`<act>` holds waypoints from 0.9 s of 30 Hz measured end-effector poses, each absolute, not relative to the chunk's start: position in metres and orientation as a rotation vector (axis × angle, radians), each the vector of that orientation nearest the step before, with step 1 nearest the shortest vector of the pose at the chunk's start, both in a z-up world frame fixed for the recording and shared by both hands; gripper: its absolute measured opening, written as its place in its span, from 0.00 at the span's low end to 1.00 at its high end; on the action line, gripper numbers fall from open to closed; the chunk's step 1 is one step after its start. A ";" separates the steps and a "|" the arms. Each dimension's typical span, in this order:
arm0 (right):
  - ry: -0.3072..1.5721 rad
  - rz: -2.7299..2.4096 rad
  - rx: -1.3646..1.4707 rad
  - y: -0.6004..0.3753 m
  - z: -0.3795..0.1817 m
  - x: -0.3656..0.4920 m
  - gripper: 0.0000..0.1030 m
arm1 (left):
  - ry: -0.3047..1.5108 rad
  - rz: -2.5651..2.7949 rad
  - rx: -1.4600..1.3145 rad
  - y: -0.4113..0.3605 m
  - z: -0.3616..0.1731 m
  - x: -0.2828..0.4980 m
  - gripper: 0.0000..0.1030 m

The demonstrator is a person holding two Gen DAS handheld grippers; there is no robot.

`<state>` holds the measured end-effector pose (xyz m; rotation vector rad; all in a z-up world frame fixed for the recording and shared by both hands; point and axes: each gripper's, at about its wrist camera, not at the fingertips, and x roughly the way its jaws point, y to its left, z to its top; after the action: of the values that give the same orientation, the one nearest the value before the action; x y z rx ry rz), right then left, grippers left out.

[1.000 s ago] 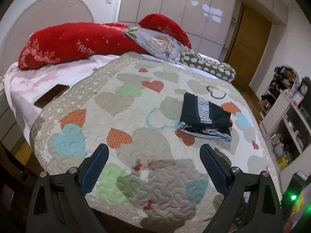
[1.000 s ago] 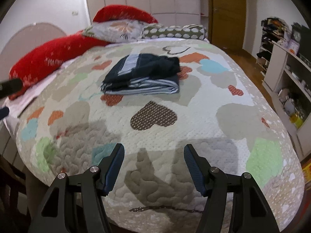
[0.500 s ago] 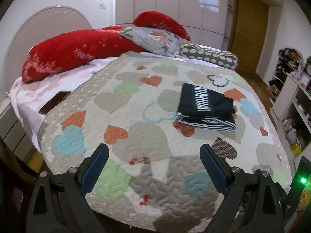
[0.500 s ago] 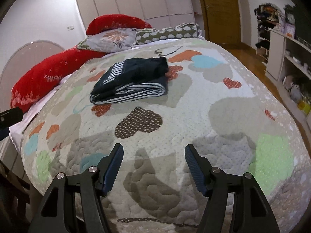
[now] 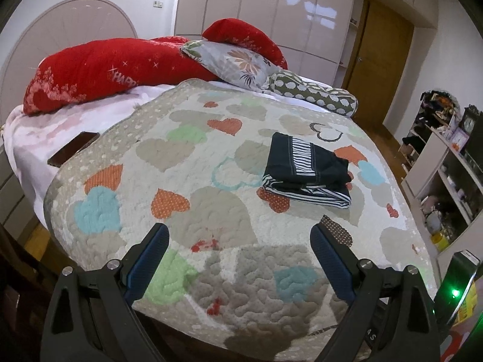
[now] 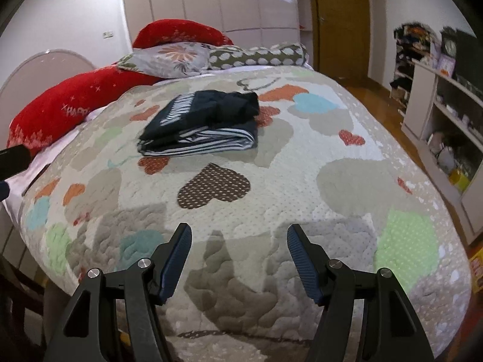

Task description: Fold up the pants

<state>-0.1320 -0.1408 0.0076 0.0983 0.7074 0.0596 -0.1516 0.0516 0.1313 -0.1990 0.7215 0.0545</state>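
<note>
Pants [image 5: 308,170] folded into a compact bundle, lying on the bed's heart-patterned quilt [image 5: 193,181], toward its right side and well short of the pillows.

Largest first: the quilt spreads flat under everything, red pillows [image 5: 99,69] and a floral one [image 5: 232,60] piled at the head, a dark phone-like slab [image 5: 74,149] on the pink sheet at the left edge. The pants look finished, striped layer under dark top. Both tools hover near the foot of the bed, well clear of the cloth: left tool [image 5: 238,256] spread wide and empty, right tool [image 6: 238,256] likewise parted, holding nothing. To close out well, I'd judge only a check of the stack's edges remains, pressing any loose corner flat rather than regripping.
</note>
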 end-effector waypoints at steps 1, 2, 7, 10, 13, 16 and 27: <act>0.698 0.058 0.089 -0.140 0.010 -0.135 0.68 | 0.717 0.052 -0.204 0.052 0.132 -0.153 0.91; 0.684 0.056 0.081 -0.139 0.013 -0.138 0.68 | 0.713 0.048 -0.207 0.051 0.133 -0.154 0.91; 0.654 0.037 0.065 -0.143 0.022 -0.148 0.68 | 0.703 0.022 -0.201 0.042 0.138 -0.158 0.91; 0.645 0.019 0.073 -0.148 0.025 -0.149 0.69 | 0.709 0.012 -0.191 0.038 0.136 -0.158 0.91; 0.657 0.010 0.089 -0.151 0.023 -0.146 0.70 | 0.718 0.019 -0.193 0.040 0.134 -0.158 0.91; 0.675 0.015 0.092 -0.150 0.019 -0.143 0.70 | 0.740 0.030 -0.204 0.043 0.130 -0.155 0.91; 0.717 -0.008 0.075 -0.151 0.007 -0.138 0.70 | 0.828 -0.014 -0.217 0.042 0.107 -0.145 0.91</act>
<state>-0.1380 -0.1507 0.0070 0.0749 0.7174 -0.0081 -0.1446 0.0424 0.1069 -0.2172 0.8275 -0.0143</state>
